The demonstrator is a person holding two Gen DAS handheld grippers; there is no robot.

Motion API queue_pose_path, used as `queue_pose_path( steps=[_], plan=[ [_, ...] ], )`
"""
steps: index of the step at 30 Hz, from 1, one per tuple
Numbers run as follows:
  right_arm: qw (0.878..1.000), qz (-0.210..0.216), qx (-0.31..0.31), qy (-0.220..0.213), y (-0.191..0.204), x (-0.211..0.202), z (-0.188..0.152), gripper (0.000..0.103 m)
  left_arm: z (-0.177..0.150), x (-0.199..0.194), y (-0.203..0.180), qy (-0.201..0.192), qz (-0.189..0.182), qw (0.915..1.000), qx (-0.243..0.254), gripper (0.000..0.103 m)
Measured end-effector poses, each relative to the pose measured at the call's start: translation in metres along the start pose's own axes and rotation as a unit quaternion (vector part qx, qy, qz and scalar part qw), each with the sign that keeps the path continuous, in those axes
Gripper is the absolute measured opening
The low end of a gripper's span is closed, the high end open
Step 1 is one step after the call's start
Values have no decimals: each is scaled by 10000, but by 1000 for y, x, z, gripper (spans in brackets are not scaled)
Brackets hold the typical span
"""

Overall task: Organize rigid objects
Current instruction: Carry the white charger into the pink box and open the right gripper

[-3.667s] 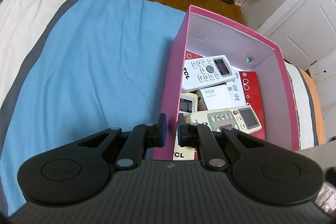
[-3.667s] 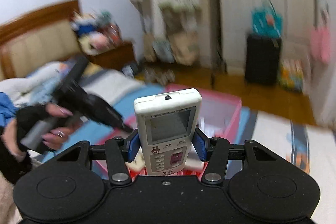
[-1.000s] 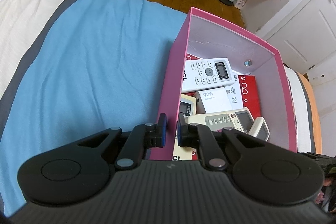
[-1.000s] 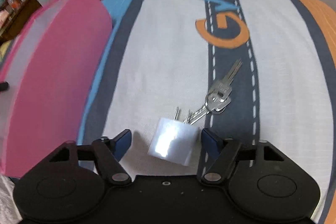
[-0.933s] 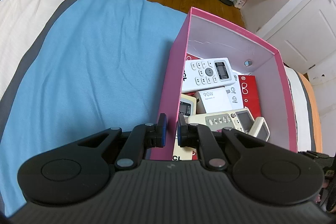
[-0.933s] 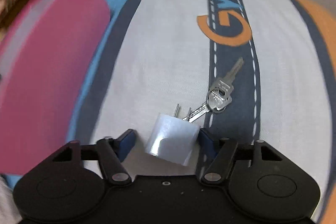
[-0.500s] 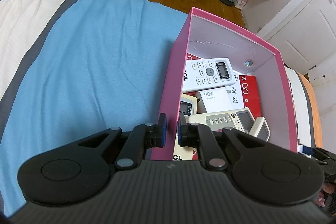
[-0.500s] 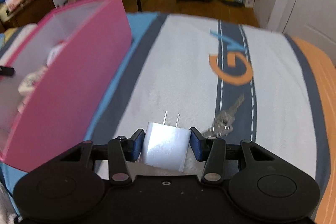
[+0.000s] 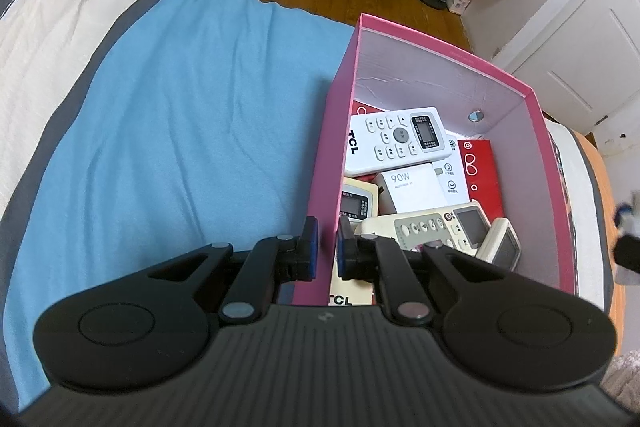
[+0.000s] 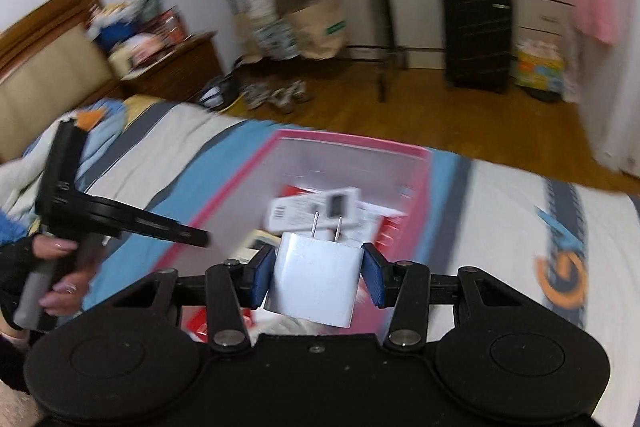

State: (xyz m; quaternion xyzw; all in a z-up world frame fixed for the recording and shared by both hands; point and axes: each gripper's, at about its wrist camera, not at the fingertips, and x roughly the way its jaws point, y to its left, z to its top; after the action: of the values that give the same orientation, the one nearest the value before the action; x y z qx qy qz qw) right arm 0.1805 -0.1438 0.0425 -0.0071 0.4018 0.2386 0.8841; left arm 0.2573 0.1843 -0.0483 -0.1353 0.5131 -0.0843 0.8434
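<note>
Left gripper (image 9: 325, 245) jaws pinch the pink box (image 9: 536, 131) wall, near corner. Right gripper (image 10: 316, 277) jaws squeeze the white plug (image 10: 316, 279), up over the box w/ remotes (image 9: 396, 141) inside. Plug may slip & miss, b/c it's smooth.

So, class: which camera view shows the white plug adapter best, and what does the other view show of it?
The right wrist view: the white plug adapter sits sharp and central, clamped in the right claw, prongs pointing up toward the pink box. The left wrist view shows only a blurred scrap at its right edge, too smeared to identify as the adapter.
</note>
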Motion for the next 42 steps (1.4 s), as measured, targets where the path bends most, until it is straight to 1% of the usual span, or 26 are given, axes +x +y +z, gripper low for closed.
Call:
queue_pose_path(
  steps=[2, 6, 11, 14, 16, 19, 21, 24, 27, 29, 31, 35, 37, 42],
  plan=[
    [9994, -117, -266, 212, 10, 20, 11, 52, 0, 0, 1, 9, -15, 10000, 31, 8],
    [9965, -267, -458, 648, 10, 63, 28, 52, 1, -1, 0, 28, -44, 9999, 103, 8],
    [9884, -672, -899, 1018, 25, 95, 26, 52, 2, 0, 3, 47, -116, 9999, 75, 8],
    [9845, -782, -958, 1243, 23, 111, 26, 52, 3, 2, 2, 54, -98, 9999, 118, 8],
    [9819, -883, -951, 1381, 19, 121, 26, 52, 1, 1, 0, 42, -60, 9997, 219, 8],
    [9773, -1028, -983, 1569, 12, 136, 25, 52, -1, -2, -7, -2, 14, 9986, 531, 8],
    [9727, -1246, -1132, 1600, 12, 142, 23, 52, -1, -3, -11, 0, 43, 9977, 679, 8],
    [9684, -1362, -1304, 1632, 15, 147, 23, 52, -3, -4, -14, 9, 64, 9964, 851, 9],
    [9714, -1292, -1209, 1584, 14, 143, 24, 54, -6, -5, -17, -22, 58, 9951, 986, 10],
    [9767, -1180, -1062, 1446, 11, 133, 27, 61, -6, -5, -16, -19, 60, 9950, 1001, 10],
    [9819, -1065, -898, 1286, 7, 120, 29, 61, -6, -6, -17, -18, 61, 9948, 1017, 10],
    [9920, -761, -435, 907, -5, 78, 27, 62, -9, -6, -22, -28, 118, 9934, 1137, 10],
    [9950, -613, -214, 753, -13, 54, 23, 63, -9, -6, -23, -25, 133, 9933, 1149, 10],
    [9963, -398, 390, 661, -46, 6, 9, 64, -8, -7, -23, -17, 130, 9934, 1140, 10]
  ],
)
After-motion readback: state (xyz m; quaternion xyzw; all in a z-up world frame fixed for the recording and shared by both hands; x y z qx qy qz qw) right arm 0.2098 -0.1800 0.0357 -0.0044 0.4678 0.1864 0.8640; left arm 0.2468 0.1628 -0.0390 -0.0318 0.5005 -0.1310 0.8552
